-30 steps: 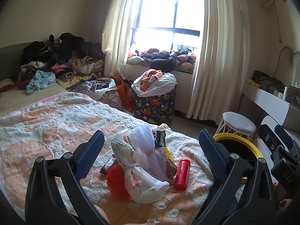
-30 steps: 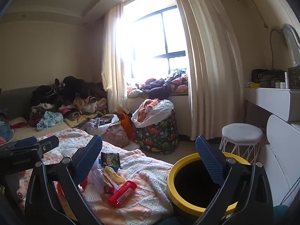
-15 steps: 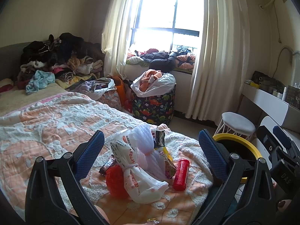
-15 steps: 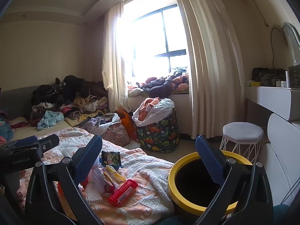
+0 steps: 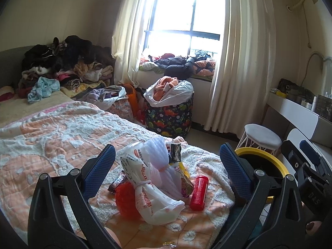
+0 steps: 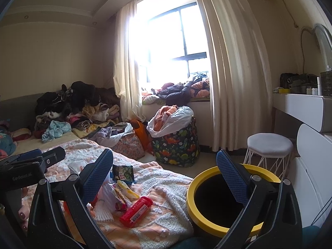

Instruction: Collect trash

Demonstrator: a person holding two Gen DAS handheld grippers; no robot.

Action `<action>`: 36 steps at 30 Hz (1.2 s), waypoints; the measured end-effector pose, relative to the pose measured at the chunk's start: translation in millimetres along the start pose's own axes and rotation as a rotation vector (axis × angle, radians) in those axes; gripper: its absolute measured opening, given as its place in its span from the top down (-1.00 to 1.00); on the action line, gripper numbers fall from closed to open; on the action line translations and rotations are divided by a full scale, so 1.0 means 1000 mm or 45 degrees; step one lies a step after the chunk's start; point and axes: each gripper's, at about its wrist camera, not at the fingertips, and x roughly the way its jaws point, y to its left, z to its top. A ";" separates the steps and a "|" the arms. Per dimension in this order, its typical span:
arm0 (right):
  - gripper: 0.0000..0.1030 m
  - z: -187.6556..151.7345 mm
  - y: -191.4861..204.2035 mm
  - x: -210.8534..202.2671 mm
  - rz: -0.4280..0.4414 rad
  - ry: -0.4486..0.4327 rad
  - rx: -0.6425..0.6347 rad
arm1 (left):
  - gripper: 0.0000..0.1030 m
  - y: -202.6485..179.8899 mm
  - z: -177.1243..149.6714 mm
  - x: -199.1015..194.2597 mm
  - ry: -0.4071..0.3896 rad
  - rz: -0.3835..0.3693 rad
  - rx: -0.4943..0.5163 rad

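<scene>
A heap of trash lies at the bed's foot corner: a white printed plastic bag point(image 5: 149, 188), a red mesh ball point(image 5: 125, 197), a red cylindrical tube point(image 5: 198, 189), snack wrappers point(image 5: 183, 178) and a dark green packet point(image 6: 122, 171). The red tube point(image 6: 137, 208) also shows in the right wrist view. A black bin with a yellow rim point(image 6: 199, 217) stands on the floor beside the bed; it also shows in the left wrist view point(image 5: 276, 162). My left gripper point(image 5: 166, 161) is open and empty above the heap. My right gripper point(image 6: 164, 172) is open and empty, between heap and bin.
The bed carries a peach and white quilt point(image 5: 51, 137) and a clothes pile point(image 5: 62, 66) at its head. A dinosaur-print hamper point(image 5: 169, 114), a white stool point(image 5: 262, 139) and a white dresser point(image 5: 298, 112) stand around the floor. Curtains hang at the window.
Both grippers have drifted only slightly; the view shifts a little. Both stay open and empty, and the trash has not moved.
</scene>
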 end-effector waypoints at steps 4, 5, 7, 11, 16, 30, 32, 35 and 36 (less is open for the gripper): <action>-0.88 -0.001 0.000 0.000 0.001 0.002 0.002 | -0.80 -0.002 0.000 0.001 0.002 -0.001 -0.002; -0.88 -0.002 0.001 0.000 0.002 0.006 0.003 | -0.80 -0.001 0.000 0.001 0.003 -0.002 -0.003; -0.88 -0.003 -0.001 0.001 0.001 0.009 0.011 | -0.80 -0.006 -0.001 0.003 0.005 -0.004 -0.001; -0.88 -0.004 -0.002 0.001 -0.003 0.009 0.011 | -0.80 -0.005 -0.002 0.004 0.005 -0.005 -0.004; -0.88 -0.005 -0.003 0.001 -0.006 0.012 0.014 | -0.80 -0.011 -0.003 0.008 0.012 -0.011 -0.006; -0.88 -0.004 0.006 0.009 0.088 0.081 0.035 | -0.80 0.005 -0.006 0.004 0.008 0.020 -0.034; -0.88 -0.003 0.014 0.013 0.132 0.103 0.023 | -0.80 0.013 -0.005 0.004 0.006 0.042 -0.052; -0.88 -0.003 0.031 0.020 0.210 0.149 -0.018 | -0.80 0.028 -0.003 0.003 0.004 0.082 -0.081; -0.88 -0.003 0.035 0.021 0.227 0.163 -0.025 | -0.80 0.032 -0.002 0.003 0.002 0.093 -0.090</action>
